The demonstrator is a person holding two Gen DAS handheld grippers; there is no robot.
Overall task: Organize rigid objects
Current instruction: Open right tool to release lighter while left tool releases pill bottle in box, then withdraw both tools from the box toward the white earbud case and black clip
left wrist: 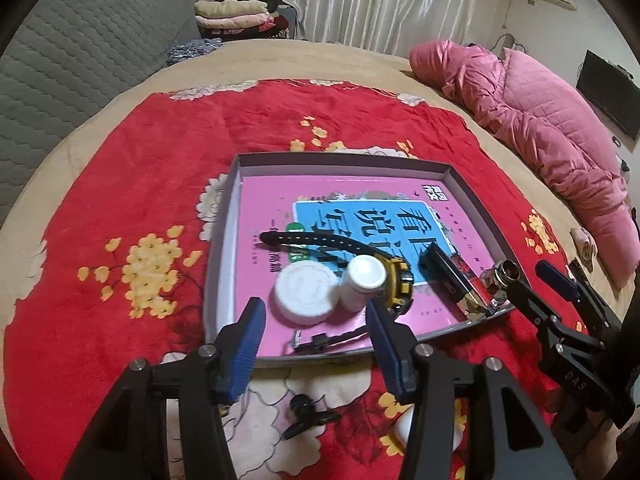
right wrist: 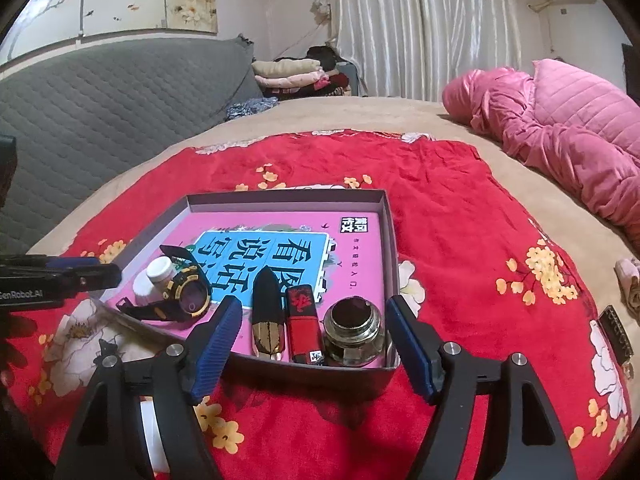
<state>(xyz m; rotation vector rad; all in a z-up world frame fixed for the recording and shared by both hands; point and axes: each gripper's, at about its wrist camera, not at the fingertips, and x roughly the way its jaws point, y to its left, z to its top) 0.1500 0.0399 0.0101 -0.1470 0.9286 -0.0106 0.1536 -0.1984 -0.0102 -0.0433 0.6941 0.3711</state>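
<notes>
A shallow grey box [left wrist: 224,248] lined with a pink book lies on the red flowered blanket. In it are a white round jar [left wrist: 304,294], a white bottle [left wrist: 362,280], a black and yellow watch [left wrist: 396,280], a black and gold case [right wrist: 267,312], a red box [right wrist: 304,320] and a glass ink bottle [right wrist: 354,332]. My left gripper [left wrist: 314,312] hangs open over the box's near edge, just short of the jar and bottle, with nothing between its fingers. My right gripper [right wrist: 313,308] stands open at the near right corner, above the case, red box and ink bottle, gripping none.
A small black object [left wrist: 306,416] and a white item [left wrist: 404,424] lie on the blanket in front of the box. A pink quilted coat [left wrist: 540,120] lies at the far right. A black comb-like piece [right wrist: 616,332] rests right of the box. A grey headboard [right wrist: 100,100] stands behind.
</notes>
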